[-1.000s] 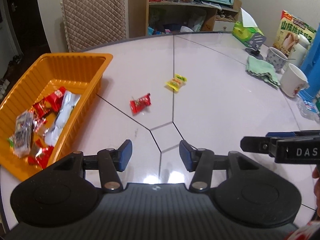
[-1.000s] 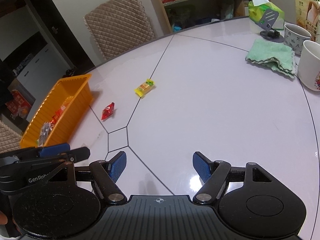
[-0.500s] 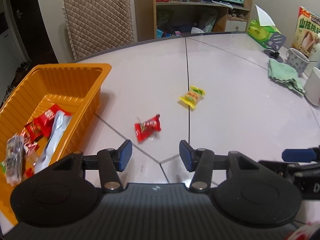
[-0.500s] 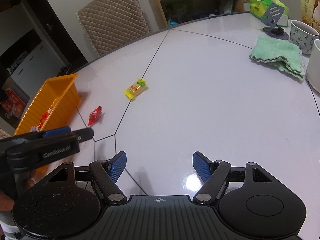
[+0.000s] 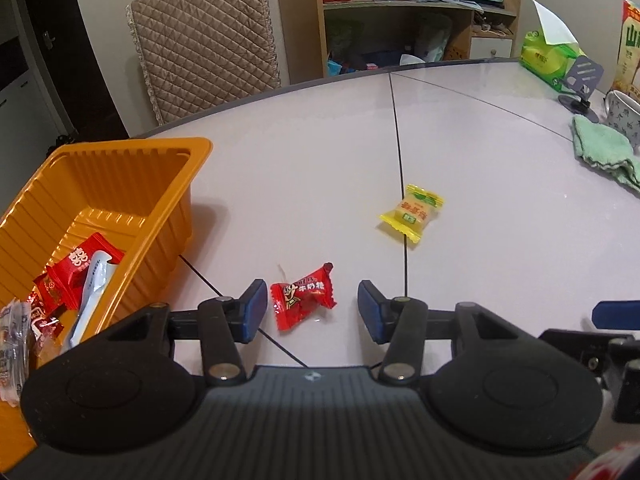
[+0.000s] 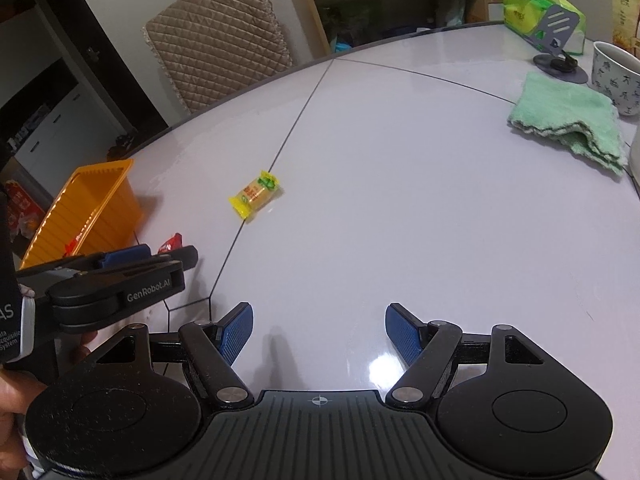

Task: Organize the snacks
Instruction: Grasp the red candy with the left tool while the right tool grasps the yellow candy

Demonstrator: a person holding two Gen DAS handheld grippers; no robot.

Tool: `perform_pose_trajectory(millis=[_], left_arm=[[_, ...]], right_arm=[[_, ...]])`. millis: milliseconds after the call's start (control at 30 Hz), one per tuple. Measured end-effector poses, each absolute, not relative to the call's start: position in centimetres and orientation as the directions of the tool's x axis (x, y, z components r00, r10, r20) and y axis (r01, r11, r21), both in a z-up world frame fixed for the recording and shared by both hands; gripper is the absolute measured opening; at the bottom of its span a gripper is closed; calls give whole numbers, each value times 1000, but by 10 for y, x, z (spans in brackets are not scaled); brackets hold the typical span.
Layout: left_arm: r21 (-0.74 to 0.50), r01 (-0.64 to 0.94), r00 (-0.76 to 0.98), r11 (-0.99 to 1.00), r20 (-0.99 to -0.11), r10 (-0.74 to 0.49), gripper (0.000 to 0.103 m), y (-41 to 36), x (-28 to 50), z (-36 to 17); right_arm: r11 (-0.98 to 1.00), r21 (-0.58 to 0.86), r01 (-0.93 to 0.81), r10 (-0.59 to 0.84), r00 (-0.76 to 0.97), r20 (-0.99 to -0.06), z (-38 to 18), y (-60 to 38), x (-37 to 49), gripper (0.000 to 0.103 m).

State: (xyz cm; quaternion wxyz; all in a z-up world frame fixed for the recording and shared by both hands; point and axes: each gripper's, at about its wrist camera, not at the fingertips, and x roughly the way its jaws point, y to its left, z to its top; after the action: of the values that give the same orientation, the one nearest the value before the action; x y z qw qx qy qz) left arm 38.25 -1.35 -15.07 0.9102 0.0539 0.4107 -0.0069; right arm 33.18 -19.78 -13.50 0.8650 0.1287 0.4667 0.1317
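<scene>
The red candy (image 5: 303, 297) lies between the left gripper (image 5: 308, 307)'s half-open, empty jaws: light, crinkly, slippery; pinch its padded middle. The right gripper (image 6: 319, 330) gapes wide, empty.

Orange ribbed tray (image 5: 120, 184). Red candy wrapper (image 5: 303, 296), white lettering. Yellow candy wrapper (image 5: 412, 213), green end. Bench (image 5: 500, 240) pale grey, dark seam lines. Mint-green cloth (image 6: 568, 120). Chair cover (image 5: 204, 36) tan, diamond-quilted. Claw pads (image 5: 252, 310) blue.
</scene>
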Motion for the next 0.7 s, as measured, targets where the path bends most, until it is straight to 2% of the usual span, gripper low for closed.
perform_pose_trajectory(millis=[200, 367, 700], left_arm=[[64, 46, 664, 997, -748, 18, 30, -7, 382, -154], [56, 53, 673, 997, -740, 6, 21, -6, 383, -152], [48, 17, 686, 999, -727, 24, 21, 3, 393, -143]], right_arm=[[932, 336, -135, 353, 548, -758, -137, -191, 344, 73], [929, 329, -168, 364, 568, -739, -136, -183, 354, 73], [916, 308, -257, 401, 616, -678, -139, -155, 386, 73]])
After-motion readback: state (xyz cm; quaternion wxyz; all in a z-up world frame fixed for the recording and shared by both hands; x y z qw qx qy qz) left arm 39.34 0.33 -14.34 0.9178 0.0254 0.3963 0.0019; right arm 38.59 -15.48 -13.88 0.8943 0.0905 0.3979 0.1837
